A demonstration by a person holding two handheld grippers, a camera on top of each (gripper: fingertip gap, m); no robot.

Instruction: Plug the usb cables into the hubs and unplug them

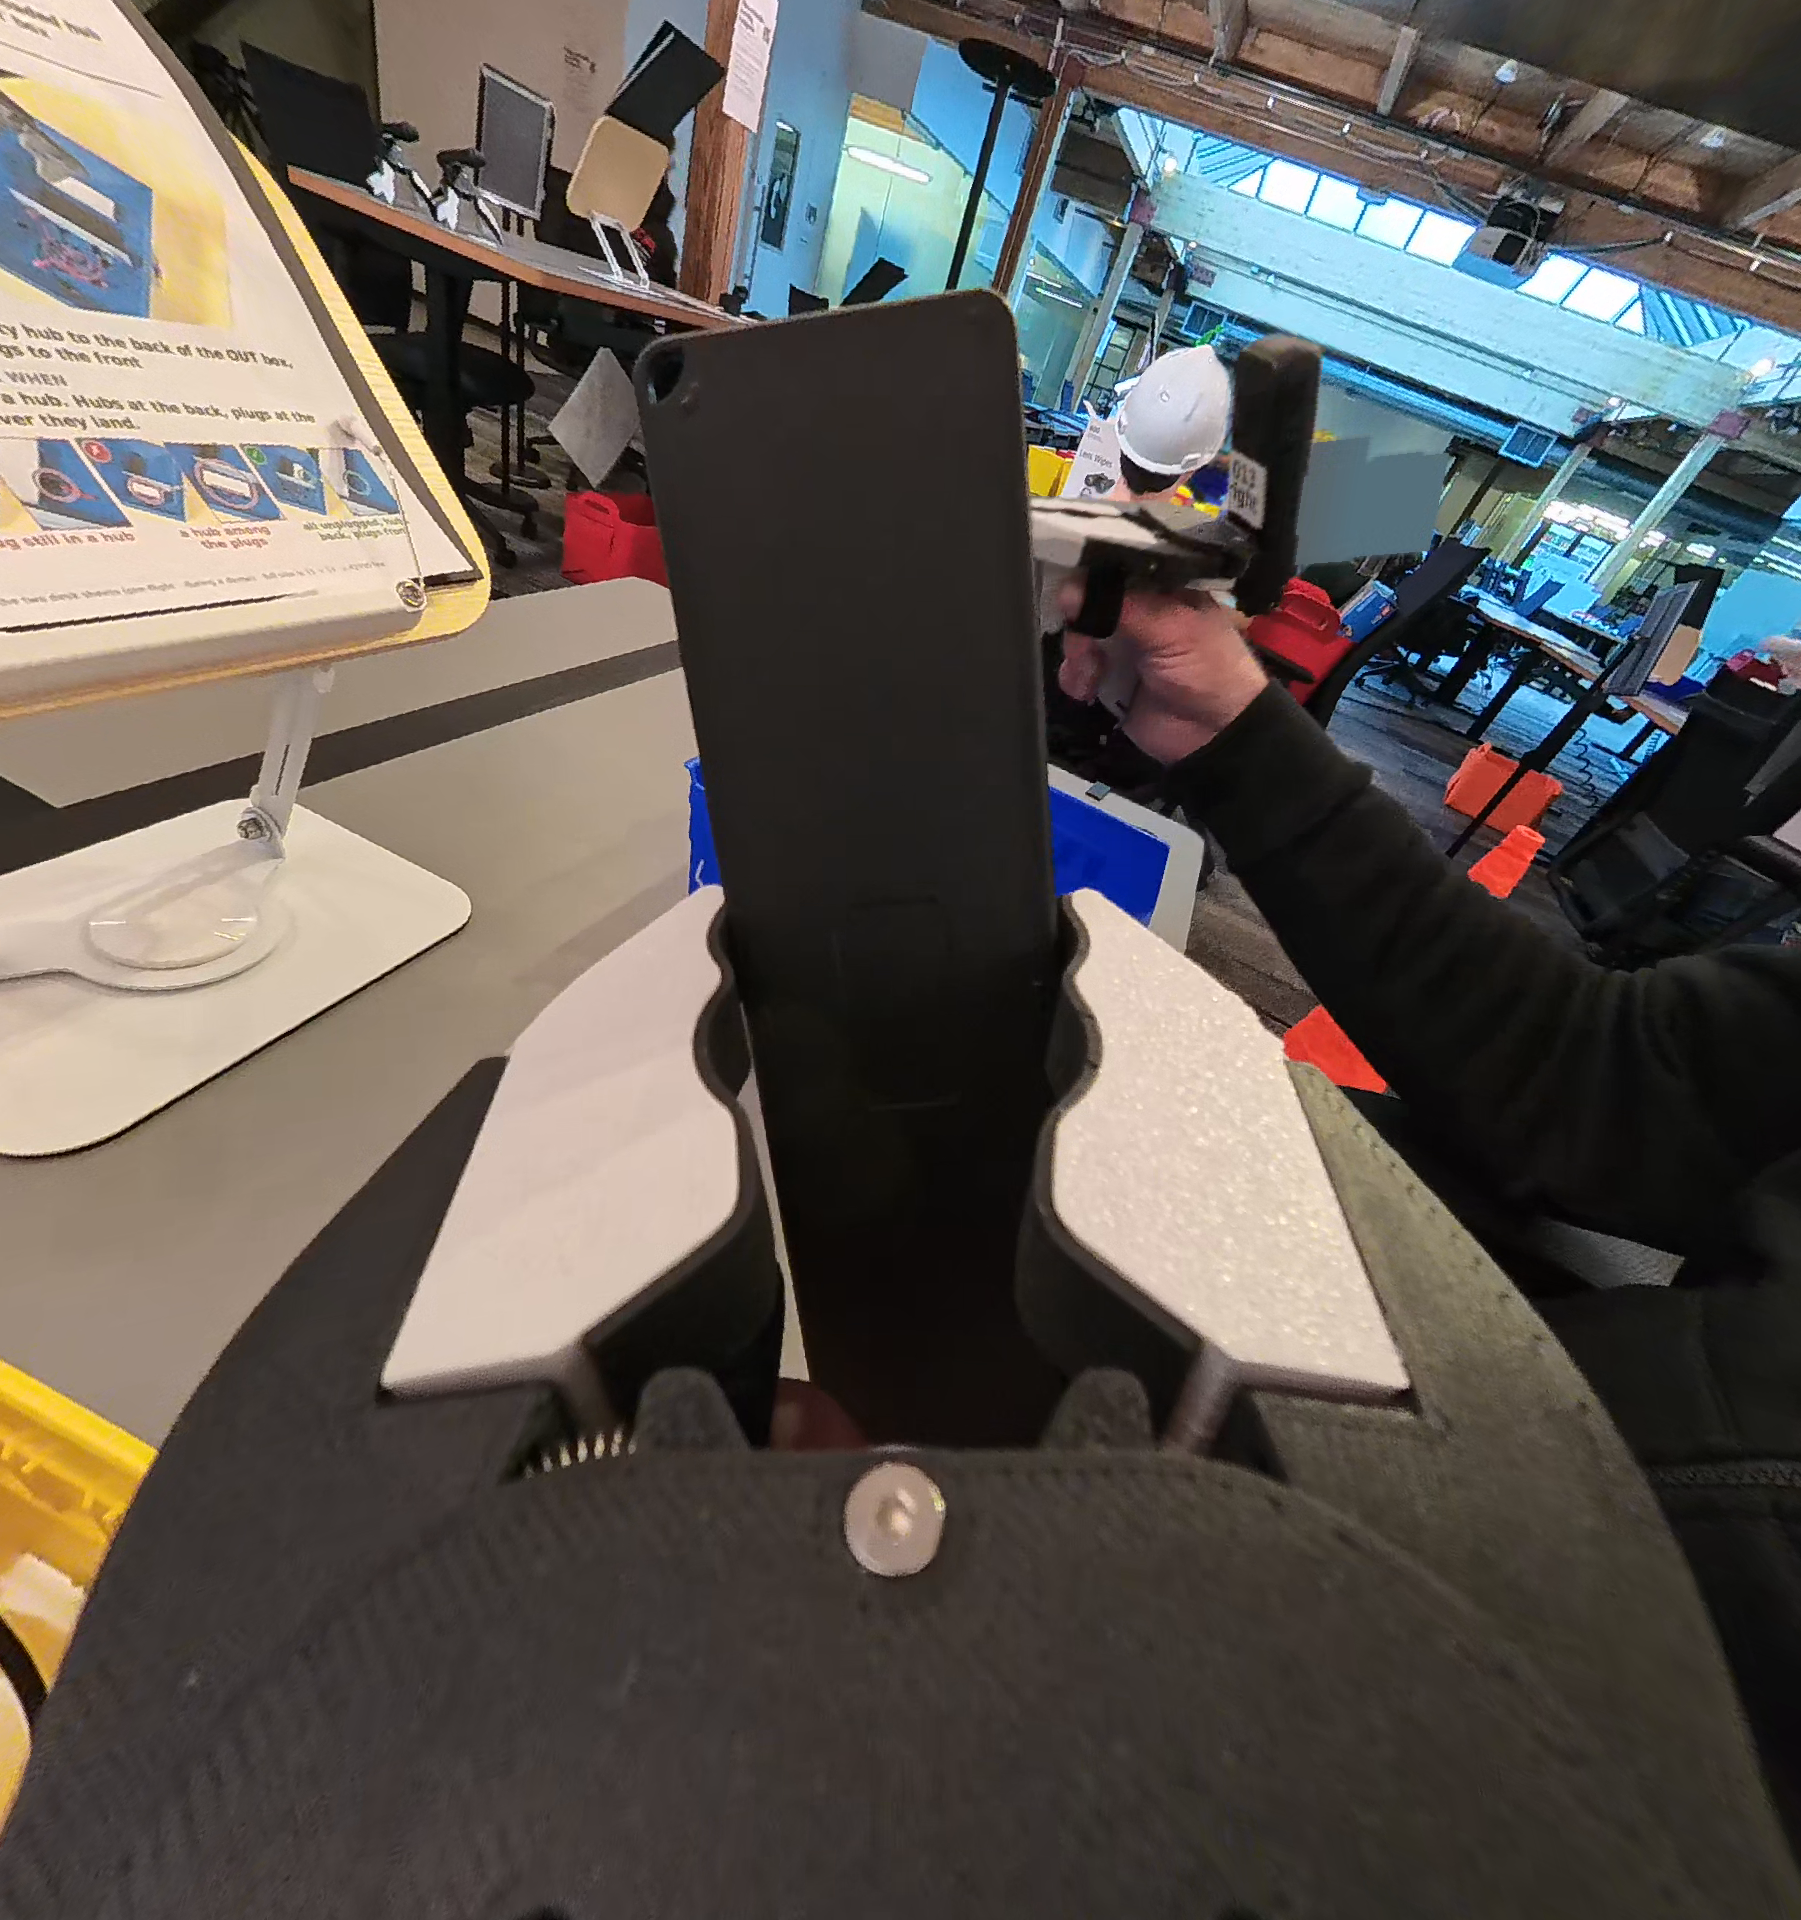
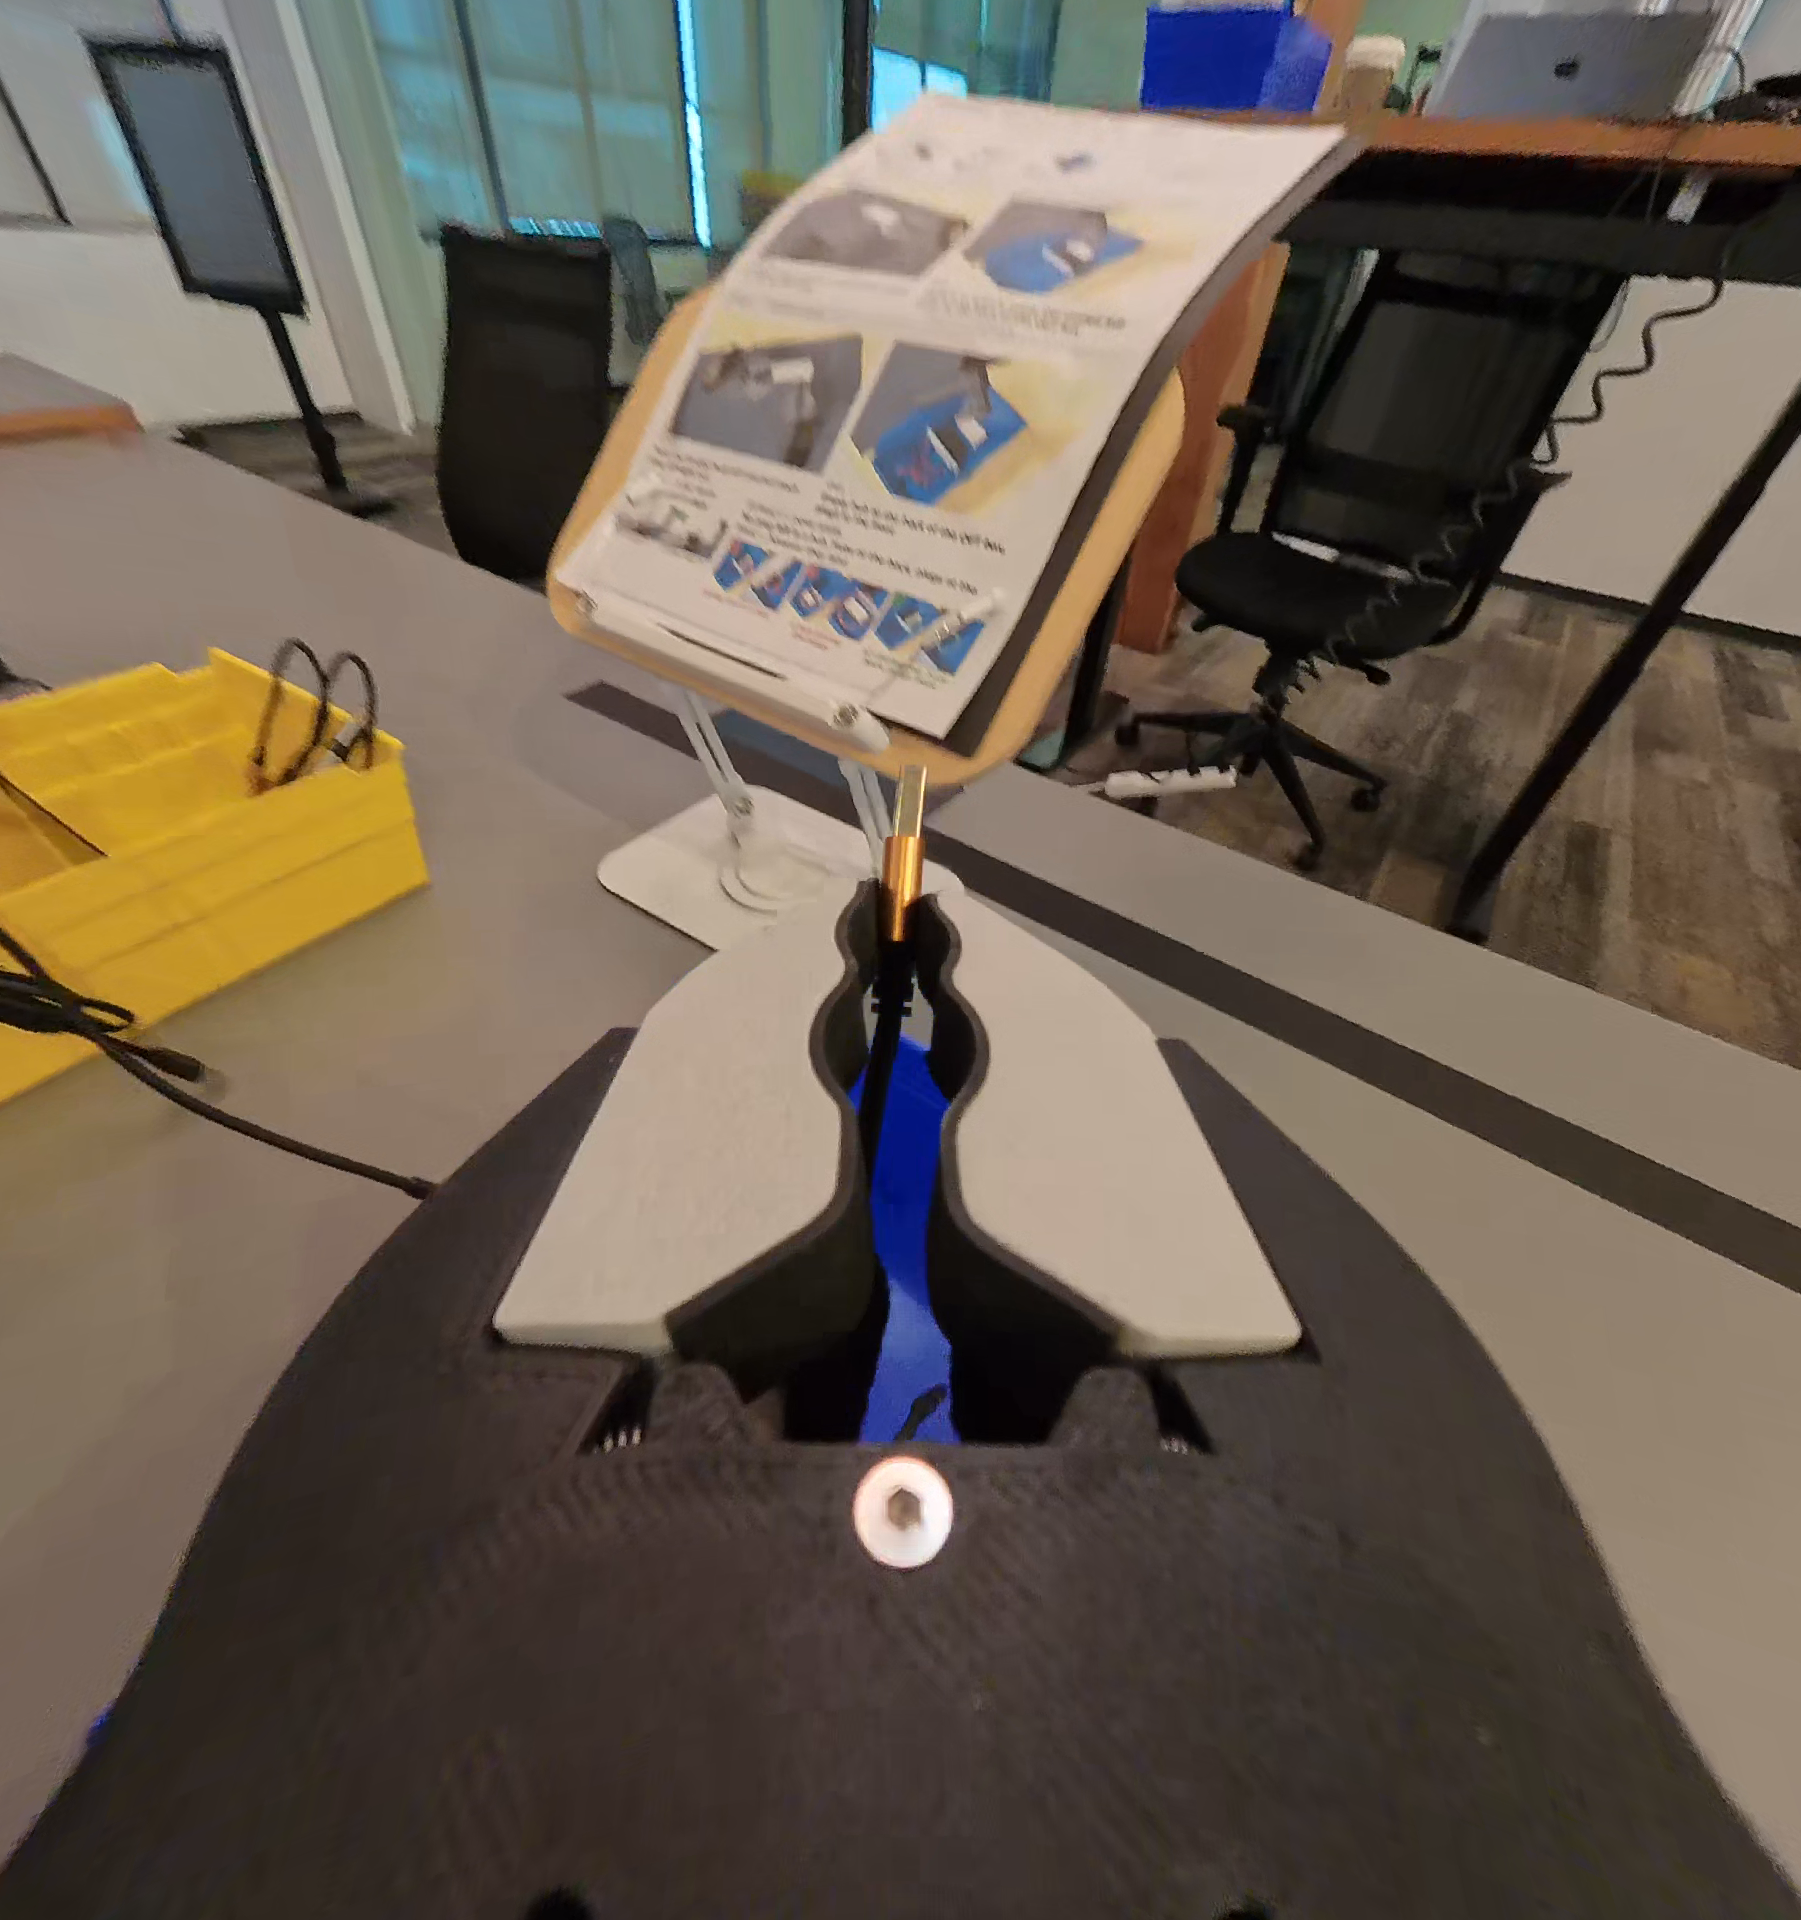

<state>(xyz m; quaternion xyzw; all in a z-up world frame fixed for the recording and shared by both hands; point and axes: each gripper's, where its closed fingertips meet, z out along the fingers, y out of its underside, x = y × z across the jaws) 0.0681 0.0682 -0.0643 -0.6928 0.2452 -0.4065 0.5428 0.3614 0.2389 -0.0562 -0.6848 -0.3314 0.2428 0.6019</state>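
Closest to the lens, our left gripper (image 1: 891, 961) pinches a flat black hub (image 1: 844, 665) between its fingers and holds it upright above the grey table (image 1: 522, 831), its rounded end pointing up and away. Our right gripper (image 2: 898, 920) is pressed tight on a USB cable (image 2: 883, 1049), clamped just behind the gold collar so the silver plug (image 2: 908, 798) sticks out past the fingertips. The rest of that cable drops away under the gripper. Both pieces are in the air and well apart; nothing is plugged in yet, as we judge it. To do the joining well, we would turn the hub until a port faces the plug, line the plug up square and push it straight in, keeping both grips firm so neither piece twists. We cannot see the ports from here. A yellow bin (image 2: 179, 821) with more cables sits to one side, and an instruction sheet on a stand (image 2: 875, 447) rises behind.
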